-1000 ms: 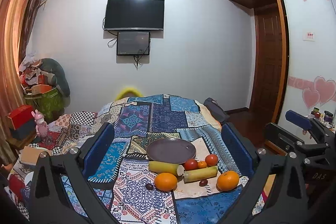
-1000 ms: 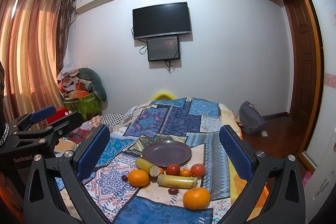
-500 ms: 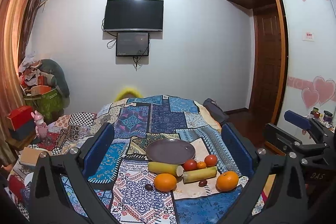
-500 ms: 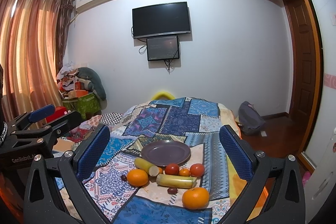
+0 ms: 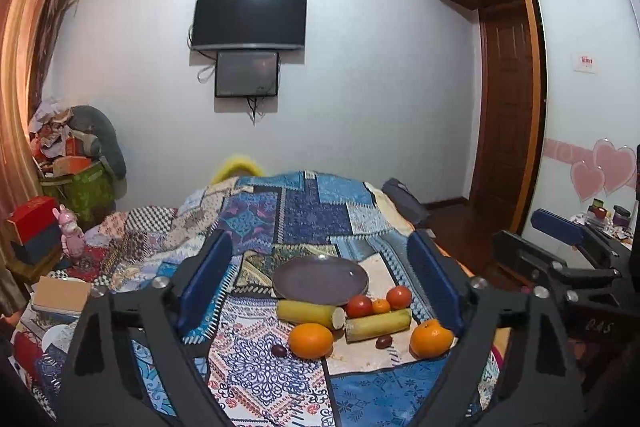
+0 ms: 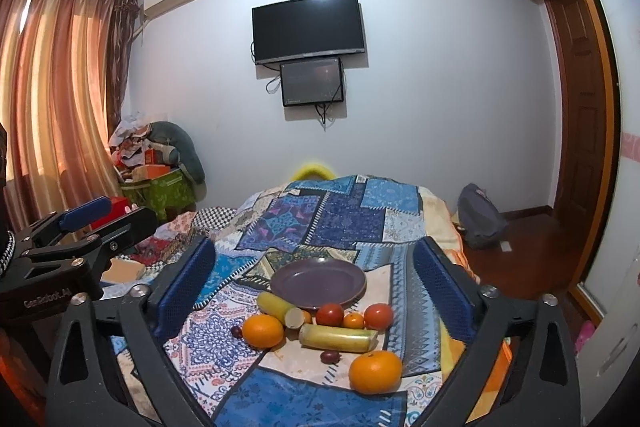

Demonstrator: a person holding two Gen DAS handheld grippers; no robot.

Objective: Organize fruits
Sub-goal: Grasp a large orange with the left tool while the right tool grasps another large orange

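From the left wrist view, the left gripper [image 5: 320, 283] hangs with jaws wide and empty; the fruits lie on the bed just this side of the purple plate [image 5: 320, 279]. From the right wrist view, the right gripper [image 6: 316, 287], equally spread and empty, has the near orange [image 6: 375, 371] closest; the yellow fruit piece [image 6: 338, 338] lies crosswise.

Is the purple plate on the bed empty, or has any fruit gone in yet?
Empty. The round purple plate shows a bare surface in both views; the oranges, tomatoes and yellow pieces lie on the patchwork quilt beside it.
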